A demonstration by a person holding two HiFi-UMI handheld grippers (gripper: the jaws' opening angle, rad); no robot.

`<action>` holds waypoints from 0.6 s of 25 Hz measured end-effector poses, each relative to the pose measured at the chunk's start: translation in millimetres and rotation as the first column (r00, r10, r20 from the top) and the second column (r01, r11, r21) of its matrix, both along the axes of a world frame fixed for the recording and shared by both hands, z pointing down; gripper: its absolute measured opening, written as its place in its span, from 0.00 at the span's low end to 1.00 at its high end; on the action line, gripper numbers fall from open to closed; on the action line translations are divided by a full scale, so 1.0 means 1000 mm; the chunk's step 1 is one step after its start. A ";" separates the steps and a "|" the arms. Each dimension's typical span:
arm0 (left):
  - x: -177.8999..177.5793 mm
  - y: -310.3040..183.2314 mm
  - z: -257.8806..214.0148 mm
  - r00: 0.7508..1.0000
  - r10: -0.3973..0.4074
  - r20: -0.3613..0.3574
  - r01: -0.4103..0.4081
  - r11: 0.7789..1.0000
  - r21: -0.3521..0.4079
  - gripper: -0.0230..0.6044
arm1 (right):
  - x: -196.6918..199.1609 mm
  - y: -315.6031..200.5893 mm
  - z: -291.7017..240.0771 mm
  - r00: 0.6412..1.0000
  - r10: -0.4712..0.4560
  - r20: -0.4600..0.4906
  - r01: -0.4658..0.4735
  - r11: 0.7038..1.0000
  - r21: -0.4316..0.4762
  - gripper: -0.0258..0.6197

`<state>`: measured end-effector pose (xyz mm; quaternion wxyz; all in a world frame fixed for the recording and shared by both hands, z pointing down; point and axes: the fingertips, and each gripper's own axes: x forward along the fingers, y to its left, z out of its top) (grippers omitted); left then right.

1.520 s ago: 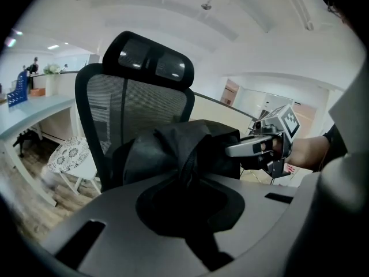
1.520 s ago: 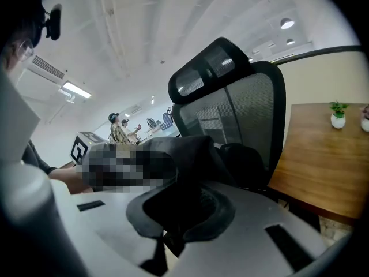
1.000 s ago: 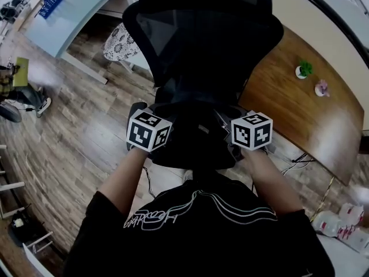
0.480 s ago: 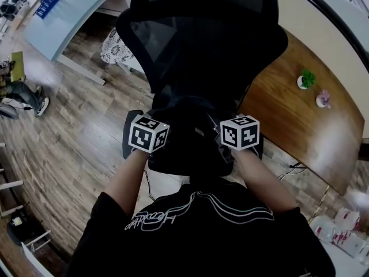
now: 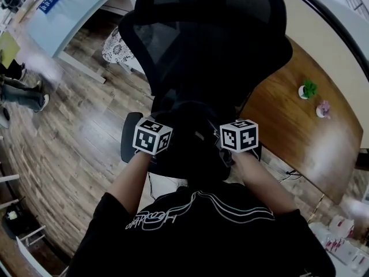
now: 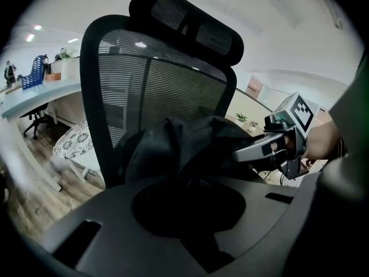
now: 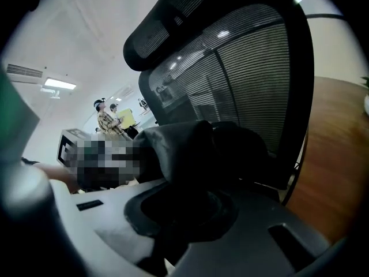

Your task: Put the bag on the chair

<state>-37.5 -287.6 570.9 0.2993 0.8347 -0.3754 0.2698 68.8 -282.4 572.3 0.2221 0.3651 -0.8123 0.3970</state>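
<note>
The black bag [image 5: 193, 140] sits bunched on the seat of the black mesh-backed office chair [image 5: 202, 45], close to the backrest. My left gripper [image 5: 157, 144] is at the bag's left side and is shut on a fold of its fabric [image 6: 179, 149]. My right gripper [image 5: 233, 146] is at the bag's right side. Black fabric [image 7: 190, 154] runs down between its jaws, which are opening. In the left gripper view the right gripper [image 6: 245, 153] reaches into the bag from the right. The fingertips themselves are hidden in the dark cloth.
A curved wooden desk [image 5: 300, 131] stands right of the chair, with a small green plant [image 5: 307, 89] and a pink ornament [image 5: 322, 108] on it. A pale blue table [image 5: 75, 10] and a patterned stool [image 5: 120, 42] are at the far left. A person's legs [image 5: 23, 91] are at the left edge.
The right gripper has moved left, closer to the left one, with the bag between them over the seat. The person at the far left has walked further up the view.
</note>
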 end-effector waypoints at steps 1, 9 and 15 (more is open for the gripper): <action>0.000 0.000 0.000 1.000 -0.004 -0.002 0.004 1.000 -0.001 0.11 | 0.000 0.000 0.000 1.000 -0.003 0.007 0.003 1.000 -0.007 0.11; -0.011 0.005 0.000 0.990 -0.083 -0.113 0.076 0.995 -0.058 0.36 | 0.002 0.004 -0.015 1.000 0.019 0.019 -0.019 1.000 0.003 0.30; -0.021 0.020 -0.004 0.992 -0.082 -0.098 0.079 0.996 -0.037 0.52 | 0.013 0.016 -0.022 0.999 0.029 0.041 -0.030 0.999 0.029 0.38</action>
